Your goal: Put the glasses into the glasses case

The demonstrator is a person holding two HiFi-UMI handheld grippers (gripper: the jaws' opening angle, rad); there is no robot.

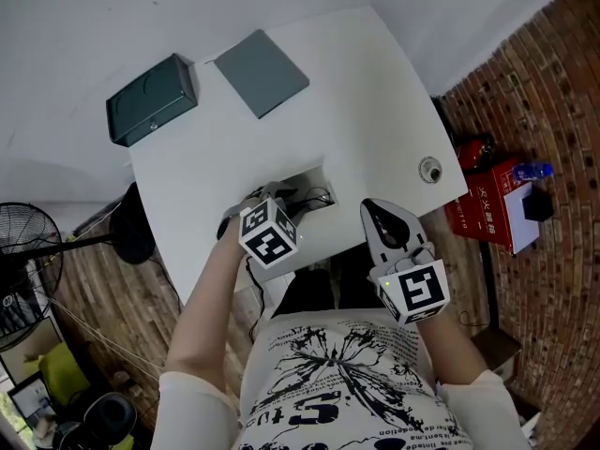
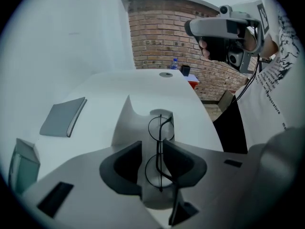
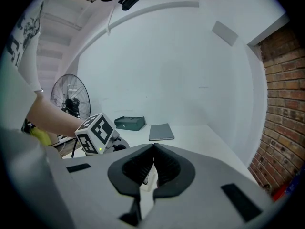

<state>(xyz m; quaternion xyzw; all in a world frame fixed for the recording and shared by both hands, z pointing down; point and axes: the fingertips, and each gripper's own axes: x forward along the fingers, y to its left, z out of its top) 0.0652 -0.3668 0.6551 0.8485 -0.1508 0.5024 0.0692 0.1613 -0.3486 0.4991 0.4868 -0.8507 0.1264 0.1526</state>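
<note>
The thin black wire glasses [image 2: 158, 149] lie folded near the table's front edge, on a white raised piece [image 2: 131, 118]; the head view shows the glasses [image 1: 316, 198] there too. My left gripper [image 2: 152, 151] stands open around them, one pad on each side, and neither pad presses on the frame. In the head view the left gripper [image 1: 270, 195] points steeply down over that spot. My right gripper [image 1: 377, 212] hangs just off the table's front edge, shut [image 3: 153, 149] with nothing in it. A dark green glasses case [image 1: 150, 99] stands closed at the far left corner.
A flat grey pouch [image 1: 261, 71] lies at the far side of the white table [image 1: 375, 101]. A small round fitting [image 1: 430, 169] sits near the right edge. A standing fan [image 1: 23, 251] is on the left and a red box [image 1: 487, 204] lies on the brick-patterned floor to the right.
</note>
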